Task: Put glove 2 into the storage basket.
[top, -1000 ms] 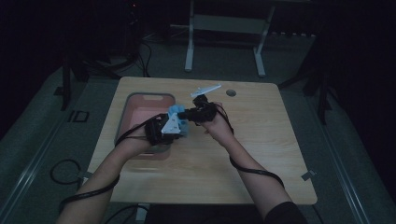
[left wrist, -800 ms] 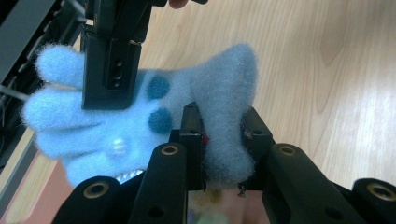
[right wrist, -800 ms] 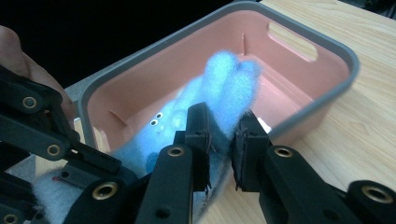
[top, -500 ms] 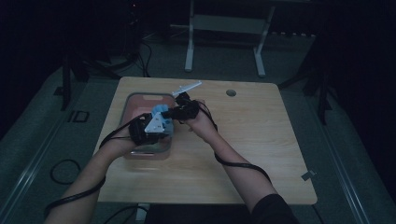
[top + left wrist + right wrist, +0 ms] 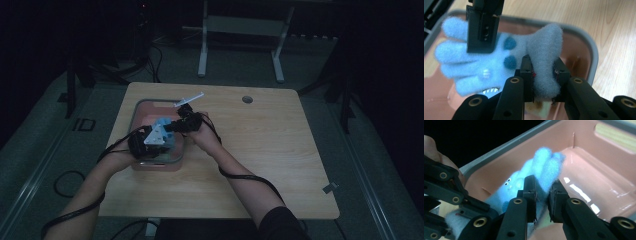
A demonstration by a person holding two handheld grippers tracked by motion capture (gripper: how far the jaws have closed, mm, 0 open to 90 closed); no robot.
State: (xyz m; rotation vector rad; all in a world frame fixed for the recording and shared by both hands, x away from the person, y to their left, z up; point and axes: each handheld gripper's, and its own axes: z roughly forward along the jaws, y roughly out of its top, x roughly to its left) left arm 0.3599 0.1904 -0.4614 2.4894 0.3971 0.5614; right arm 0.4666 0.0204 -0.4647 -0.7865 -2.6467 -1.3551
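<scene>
**Both hands have slid left, over the tub**

Now the fluffy light-blue toy with dark spots (image 5: 499,60) hangs over the pink plastic tub with a grey rim (image 5: 142,106), stretched between both grippers. Its long side runs from the left gripper (image 5: 541,72), clamped on one fuzzy end, to the right gripper (image 5: 542,192), clamped on the other end. The tub lies straight below, so I think the toy goes down next.

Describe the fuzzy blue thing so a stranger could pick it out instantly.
On the wooden table, look to the pink bin near its left edge. Above it, the left gripper and right gripper pinch a fuzzy light-blue toy, the one soft item there, with darker blue spots.
</scene>
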